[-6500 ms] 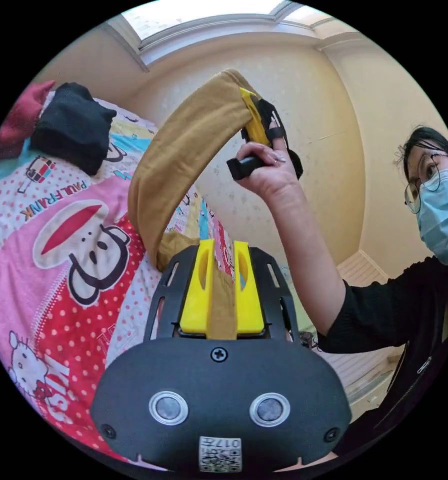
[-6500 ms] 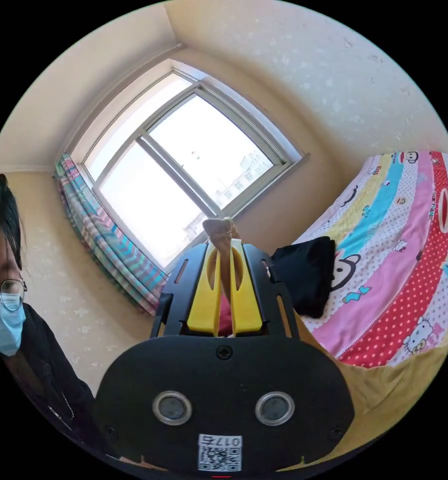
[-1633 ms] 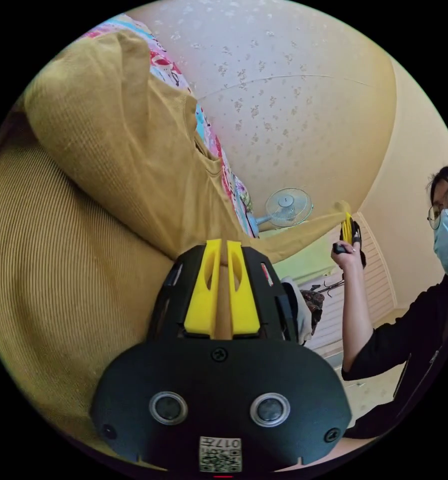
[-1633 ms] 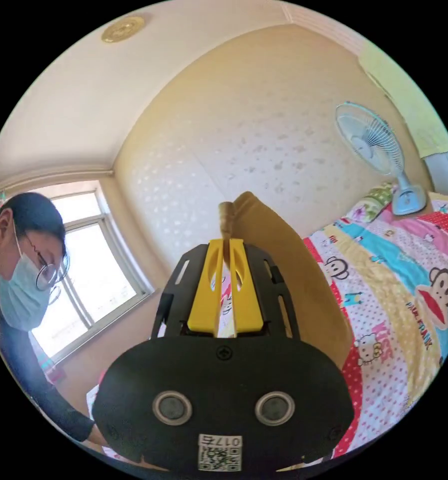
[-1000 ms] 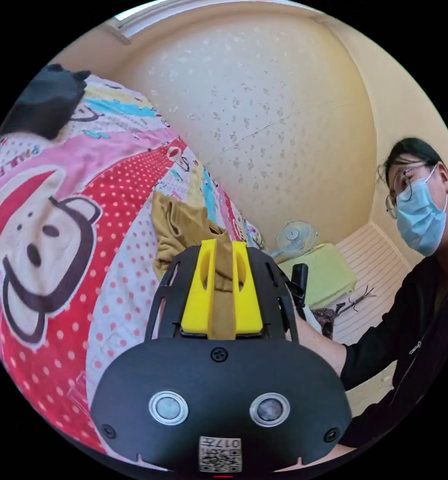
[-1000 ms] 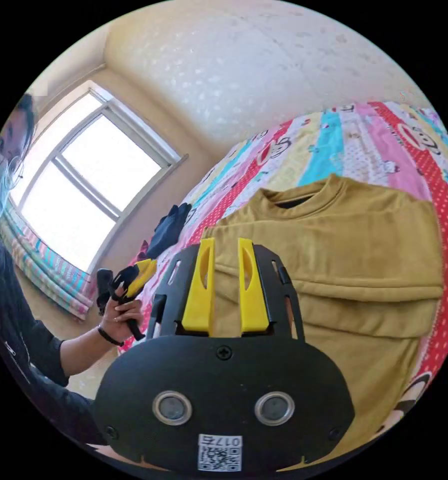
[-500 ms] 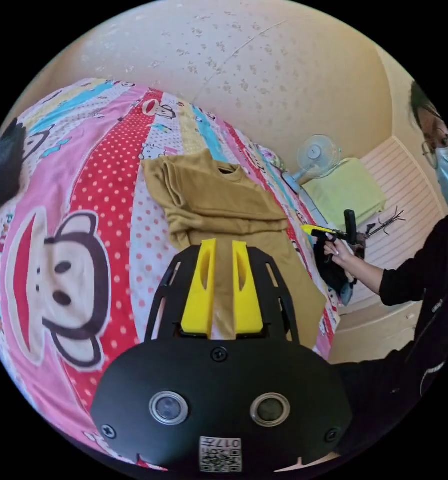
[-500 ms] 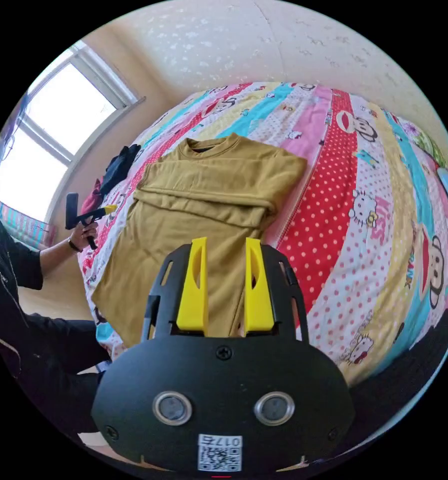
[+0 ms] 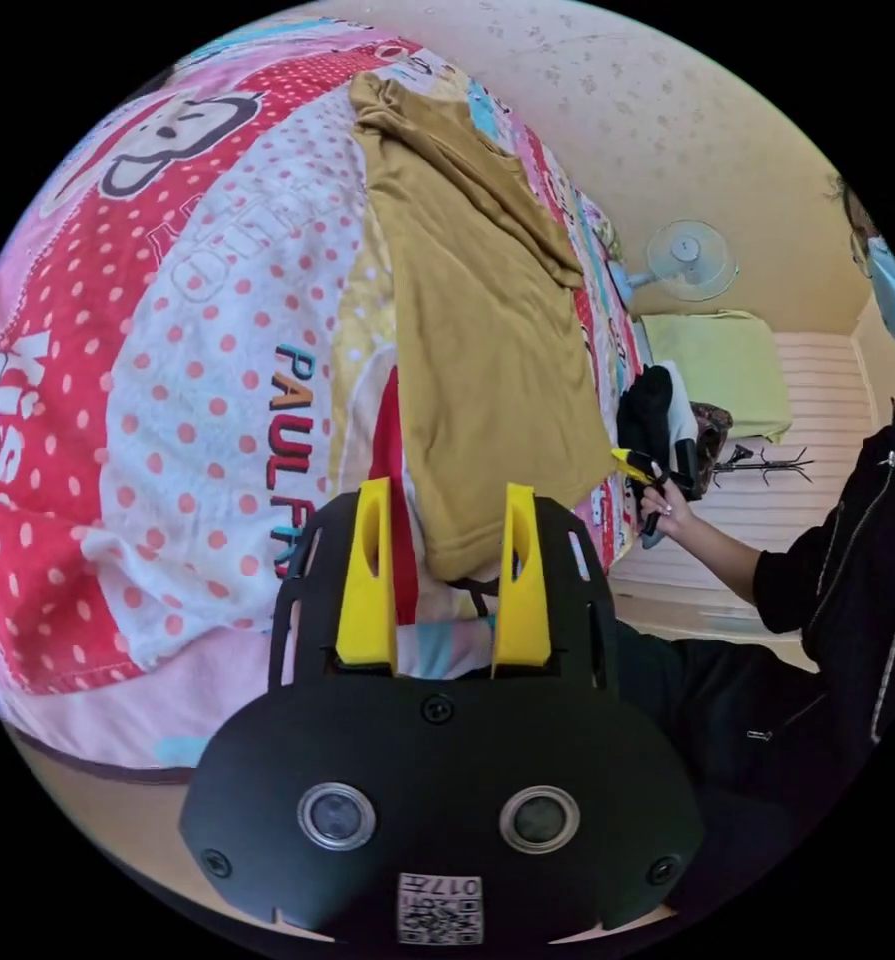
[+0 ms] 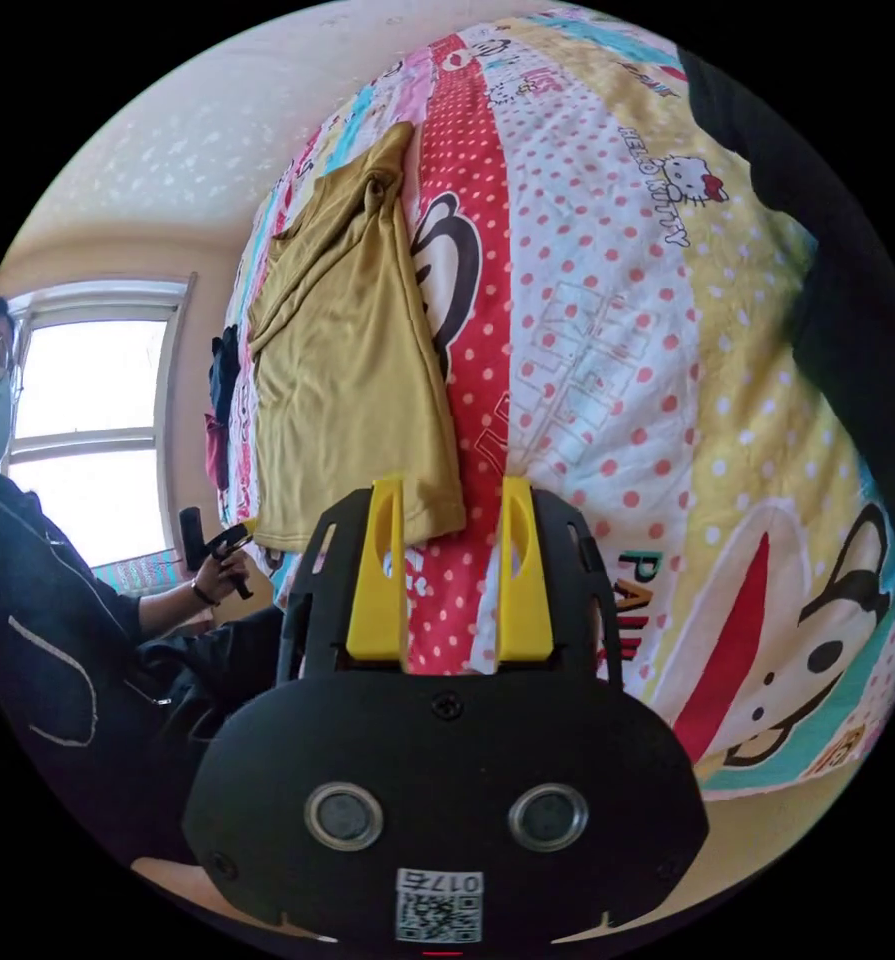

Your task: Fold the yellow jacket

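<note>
Both grippers have let go of the yellow jacket since the earlier pictures, where their jaws were pinched on its cloth; it now lies spread flat on the cartoon-print bedspread. Its long axis runs from the hem, at the bed edge nearest the person, to the neckline at the far end, so the collar points away from the grippers. A folded band of cloth, likely the sleeves, lies across its upper part just below the collar.

In the left gripper view the left gripper has its jaws wide apart with nothing between them, just short of the hem corner. In the right gripper view the right gripper is likewise spread wide and empty, its jaws framing the other hem corner without touching it. Each view also shows the other gripper held in the person's hand beside the bed edge. A fan stands beyond the bed.
</note>
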### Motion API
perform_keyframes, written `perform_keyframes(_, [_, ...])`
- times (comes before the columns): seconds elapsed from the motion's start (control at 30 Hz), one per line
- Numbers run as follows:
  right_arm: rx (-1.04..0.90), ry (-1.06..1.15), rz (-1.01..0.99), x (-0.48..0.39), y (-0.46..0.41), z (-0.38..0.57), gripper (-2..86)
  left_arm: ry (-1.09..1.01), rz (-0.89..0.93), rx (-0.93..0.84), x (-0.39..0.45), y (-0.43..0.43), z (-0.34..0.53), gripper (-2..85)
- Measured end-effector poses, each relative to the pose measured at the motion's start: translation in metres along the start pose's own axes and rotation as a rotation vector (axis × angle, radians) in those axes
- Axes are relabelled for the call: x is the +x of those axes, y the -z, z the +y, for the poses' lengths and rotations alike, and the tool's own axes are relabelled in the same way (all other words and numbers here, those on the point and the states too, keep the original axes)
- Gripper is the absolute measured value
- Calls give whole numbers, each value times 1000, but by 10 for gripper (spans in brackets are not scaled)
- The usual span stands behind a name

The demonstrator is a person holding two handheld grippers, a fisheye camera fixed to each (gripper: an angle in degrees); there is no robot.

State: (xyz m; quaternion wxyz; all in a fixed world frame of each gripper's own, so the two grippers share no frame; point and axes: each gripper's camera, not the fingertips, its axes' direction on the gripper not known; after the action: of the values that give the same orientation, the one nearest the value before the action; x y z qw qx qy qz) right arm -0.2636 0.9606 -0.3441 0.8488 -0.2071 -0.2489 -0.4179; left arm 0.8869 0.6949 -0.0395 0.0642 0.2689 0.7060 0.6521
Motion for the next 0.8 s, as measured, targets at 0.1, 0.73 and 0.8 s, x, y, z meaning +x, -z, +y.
perform_keyframes(0.1, [-6, 2, -1, 5, -1, 9, 80, 53, 16, -14, -2, 7, -6, 90])
perform_keyframes(0.73, [174, -238, -578, 16, 106, 166, 32, 400, 716, -83, -62, 166, 47, 36])
perform_keyframes(0.8, [274, -190, -651, 16, 103, 128, 32, 319, 878, 41, -68, 163, -3, 37])
